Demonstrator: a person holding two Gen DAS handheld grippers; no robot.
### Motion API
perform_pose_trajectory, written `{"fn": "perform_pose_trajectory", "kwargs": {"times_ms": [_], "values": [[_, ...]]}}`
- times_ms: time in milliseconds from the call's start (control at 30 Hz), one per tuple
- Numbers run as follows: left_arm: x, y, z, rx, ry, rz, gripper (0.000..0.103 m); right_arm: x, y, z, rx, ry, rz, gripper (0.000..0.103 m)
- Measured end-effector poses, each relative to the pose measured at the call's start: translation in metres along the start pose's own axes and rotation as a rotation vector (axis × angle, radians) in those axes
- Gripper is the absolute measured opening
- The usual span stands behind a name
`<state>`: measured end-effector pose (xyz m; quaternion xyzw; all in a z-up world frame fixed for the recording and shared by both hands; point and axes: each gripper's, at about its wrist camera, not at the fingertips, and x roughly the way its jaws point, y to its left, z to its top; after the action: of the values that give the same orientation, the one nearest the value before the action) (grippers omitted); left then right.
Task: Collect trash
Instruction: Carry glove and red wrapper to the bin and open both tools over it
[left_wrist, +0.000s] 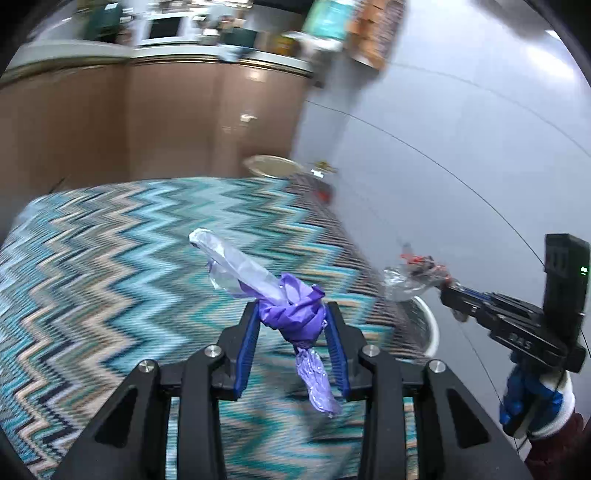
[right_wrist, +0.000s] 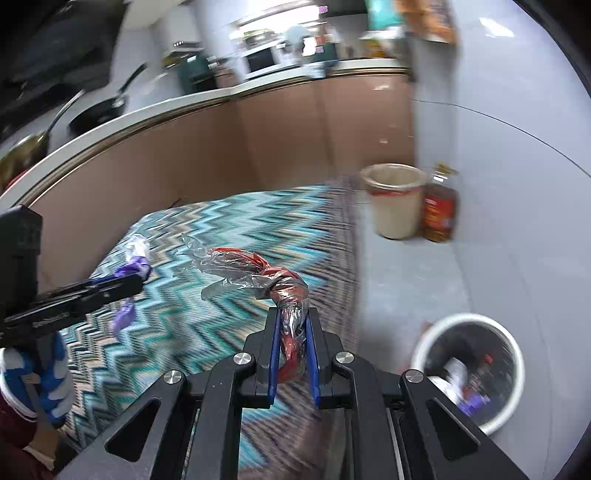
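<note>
My left gripper (left_wrist: 291, 314) is shut on a crumpled purple and clear plastic wrapper (left_wrist: 291, 308), held above the zigzag rug (left_wrist: 110, 258). My right gripper (right_wrist: 293, 314) is shut on a twisted red and clear plastic wrapper (right_wrist: 284, 284), also above the rug (right_wrist: 221, 314). The right gripper (left_wrist: 448, 291) shows at the right of the left wrist view with its wrapper (left_wrist: 413, 273). The left gripper (right_wrist: 138, 282) shows at the left of the right wrist view with the purple wrapper (right_wrist: 133, 267). A white trash bin (right_wrist: 424, 347) with trash inside stands on the grey floor at the lower right.
A beige bucket (right_wrist: 395, 203) and an oil bottle (right_wrist: 439, 206) stand by the wall past the rug. A brown counter (right_wrist: 221, 140) with pans and appliances runs behind the rug. The bin's rim (left_wrist: 430, 325) shows at the rug's right edge.
</note>
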<state>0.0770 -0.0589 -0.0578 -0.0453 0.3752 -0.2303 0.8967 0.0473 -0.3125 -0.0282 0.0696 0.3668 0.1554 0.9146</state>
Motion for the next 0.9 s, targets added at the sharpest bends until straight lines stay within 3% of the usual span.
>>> {"fn": "perform_pose_trajectory", "kwargs": {"times_ms": [167,533,900], "values": [[0.040,-0.077,0.015,0.124,0.082,-0.126,0.034,-0.022,-0.071,-0.020,0.121,-0.005,-0.124,0.012],[0.156,-0.203,0.026,0.280,0.223,-0.246,0.036,-0.018,-0.172,-0.043,0.278,0.004,-0.273,0.015],[0.229,-0.247,0.033,0.274,0.254,-0.251,0.037,0.006,-0.230,-0.052,0.336,0.034,-0.333,0.015]]}}
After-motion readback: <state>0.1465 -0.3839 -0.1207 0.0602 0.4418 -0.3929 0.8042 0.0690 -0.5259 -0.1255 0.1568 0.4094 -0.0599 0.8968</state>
